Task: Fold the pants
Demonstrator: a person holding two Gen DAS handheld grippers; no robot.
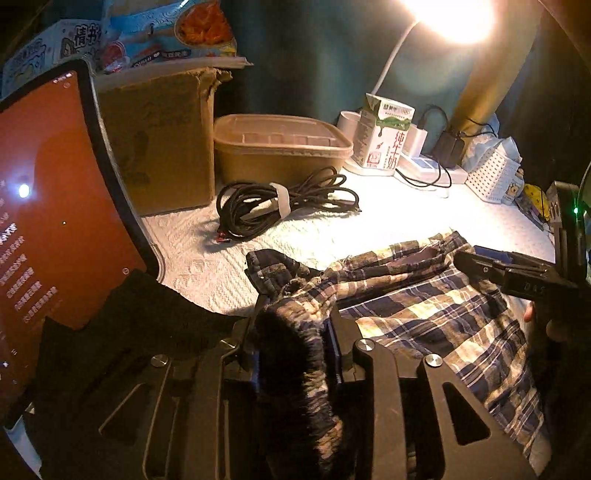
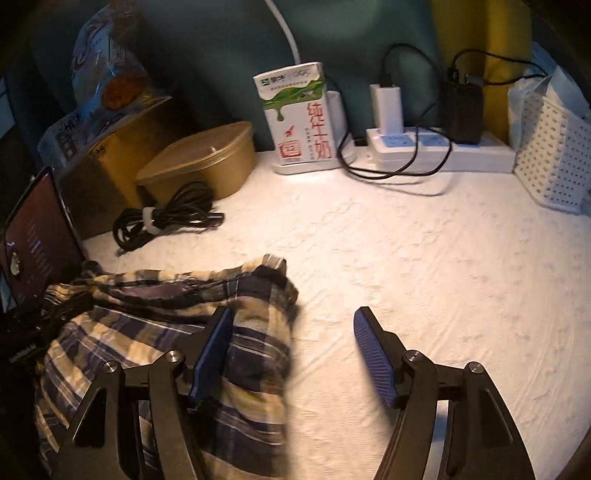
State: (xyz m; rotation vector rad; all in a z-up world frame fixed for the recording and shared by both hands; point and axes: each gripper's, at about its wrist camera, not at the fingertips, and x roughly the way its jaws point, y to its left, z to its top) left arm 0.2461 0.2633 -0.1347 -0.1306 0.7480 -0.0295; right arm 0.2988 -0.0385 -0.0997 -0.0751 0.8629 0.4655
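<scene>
The plaid pants (image 1: 424, 306) lie bunched on the white cloth-covered table (image 2: 424, 266). My left gripper (image 1: 293, 325) is shut on a gathered fold of the pants at their left end, and the fabric hangs down between its jaws. My right gripper (image 2: 291, 325) is open; its jaws straddle the right edge of the pants (image 2: 166, 332), with the left finger (image 2: 214, 343) resting on the fabric and the right finger (image 2: 373, 354) over bare table. The right gripper also shows in the left wrist view (image 1: 509, 269), at the pants' far right edge.
A tablet (image 1: 48, 206) leans at the left. Behind stand a cardboard box (image 1: 162, 140), a lidded container (image 1: 280, 144), a coiled black cable (image 1: 280, 206), a milk carton (image 2: 295, 114), a power strip with chargers (image 2: 439, 147), a white perforated basket (image 2: 554, 158) and a lit desk lamp (image 1: 450, 14).
</scene>
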